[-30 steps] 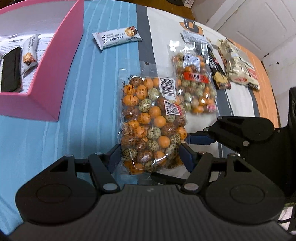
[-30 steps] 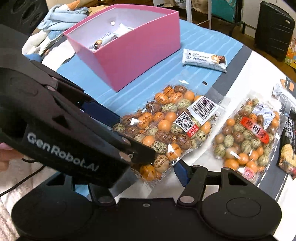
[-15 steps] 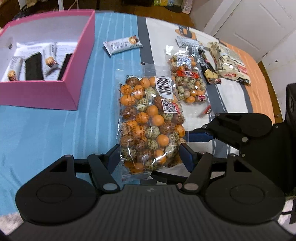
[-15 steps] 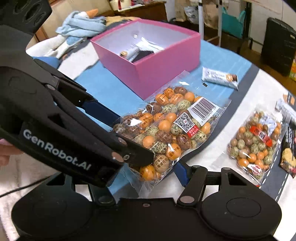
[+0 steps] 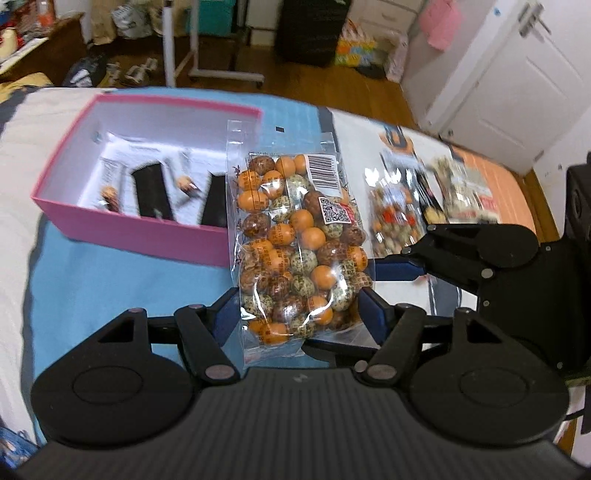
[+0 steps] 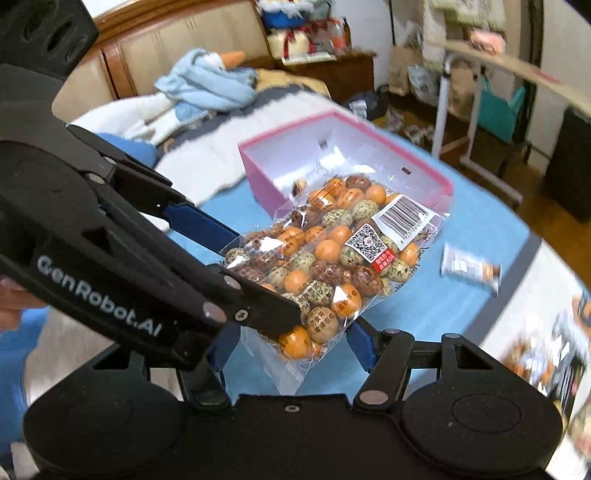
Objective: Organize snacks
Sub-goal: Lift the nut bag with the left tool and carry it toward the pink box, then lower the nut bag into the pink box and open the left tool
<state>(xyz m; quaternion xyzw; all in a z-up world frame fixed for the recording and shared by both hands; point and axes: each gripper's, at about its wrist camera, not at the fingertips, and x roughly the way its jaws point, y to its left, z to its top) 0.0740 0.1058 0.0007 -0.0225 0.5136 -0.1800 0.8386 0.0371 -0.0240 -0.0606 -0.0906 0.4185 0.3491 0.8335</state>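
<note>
Claws, left (image 5: 298, 312) and right (image 6: 291, 345), angled downward, both clamped on clear candy bag (image 5: 295, 254) above pink box (image 5: 125, 232).

Pink box (image 5: 133, 236) open on top (bars (image 5: 151, 194) crowd its floor).

Showing a cluttered bedroom under indoor light: wooden floor (image 5: 303, 85) running past a white panelled door (image 5: 517, 74), a white rolling stand (image 5: 218, 70) and a black suitcase (image 5: 310, 29). Lying on the bed (image 6: 207, 147), a blue plush toy (image 6: 207, 88) against a padded beige headboard (image 6: 177, 59); standing beyond, a wooden cabinet (image 6: 332, 74).
</note>
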